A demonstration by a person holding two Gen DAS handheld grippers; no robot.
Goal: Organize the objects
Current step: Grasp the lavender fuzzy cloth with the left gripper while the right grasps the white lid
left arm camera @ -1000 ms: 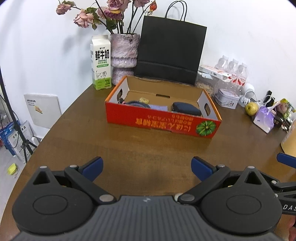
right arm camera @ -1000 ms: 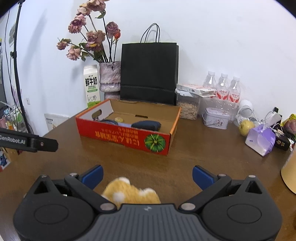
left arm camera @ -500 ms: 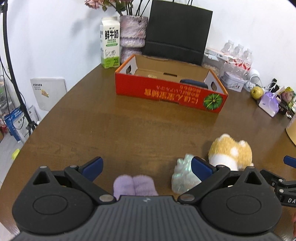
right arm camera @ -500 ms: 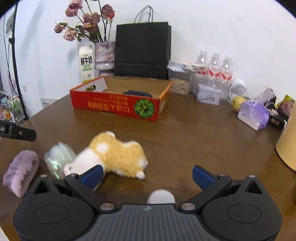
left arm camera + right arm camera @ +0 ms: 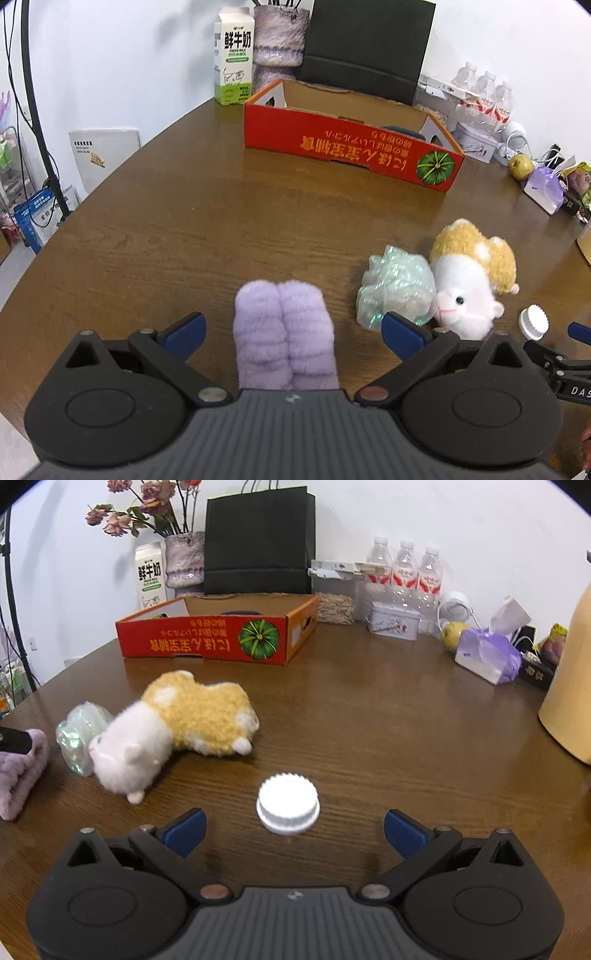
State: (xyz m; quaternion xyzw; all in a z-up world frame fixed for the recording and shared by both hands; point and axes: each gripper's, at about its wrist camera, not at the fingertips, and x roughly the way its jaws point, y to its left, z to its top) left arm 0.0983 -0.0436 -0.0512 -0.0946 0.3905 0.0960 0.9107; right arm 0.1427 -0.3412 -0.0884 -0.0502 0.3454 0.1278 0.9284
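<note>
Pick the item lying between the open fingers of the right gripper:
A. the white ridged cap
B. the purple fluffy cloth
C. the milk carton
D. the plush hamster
A: the white ridged cap sits on the table just ahead of the right gripper, centred between its spread fingers, untouched.

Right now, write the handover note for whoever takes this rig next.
Left gripper: open, empty, fingers either side of the purple fluffy item lying on the table.
Right gripper: open, empty, lined up just behind the white ridged cap.
Loose on the table: purple fluffy item, crinkly clear-green bundle, plush toy on its side against that bundle, white ridged cap.
Red cardboard box stands at the far side; a dark item shows inside, the rest is hidden.
Done: nothing held; the four loose things are not in the box.
Left: probably pick each up and box it.
</note>
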